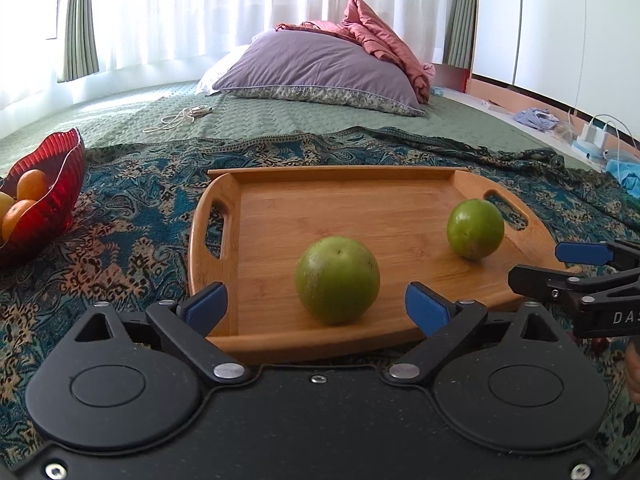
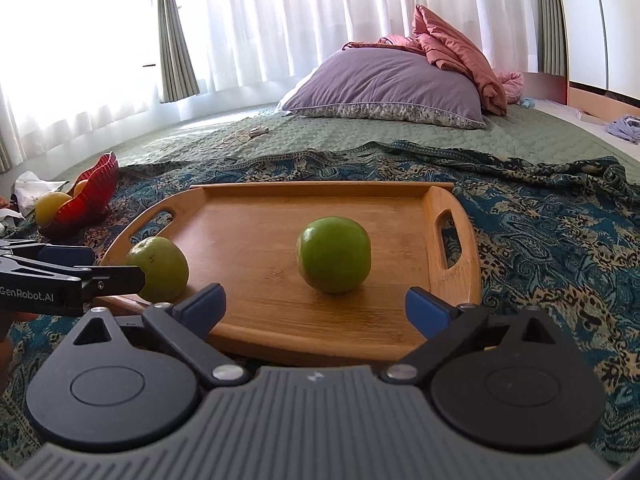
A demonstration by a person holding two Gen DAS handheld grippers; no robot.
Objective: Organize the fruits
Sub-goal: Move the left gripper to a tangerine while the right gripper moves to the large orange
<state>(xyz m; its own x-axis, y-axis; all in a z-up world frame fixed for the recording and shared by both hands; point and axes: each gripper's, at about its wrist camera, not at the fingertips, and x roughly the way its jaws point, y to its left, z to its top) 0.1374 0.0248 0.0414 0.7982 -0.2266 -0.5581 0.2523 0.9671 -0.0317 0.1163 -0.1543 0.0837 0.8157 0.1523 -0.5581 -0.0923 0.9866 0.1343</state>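
On the bed, a wooden tray [image 1: 352,208] lies on a patterned blue throw [image 1: 132,216], its long axis running side to side with a handle slot at each end. Two green fruits sit apart on it: the nearer one [image 1: 337,280], stem dimple tilted up and away, lies just ahead of the left claw [image 1: 316,306], while the other [image 2: 334,254] sits ahead of the right claw [image 2: 316,306]. Both claws gape wide and grip nothing. A red bowl [image 1: 52,196] of orange fruit stands off to the left.
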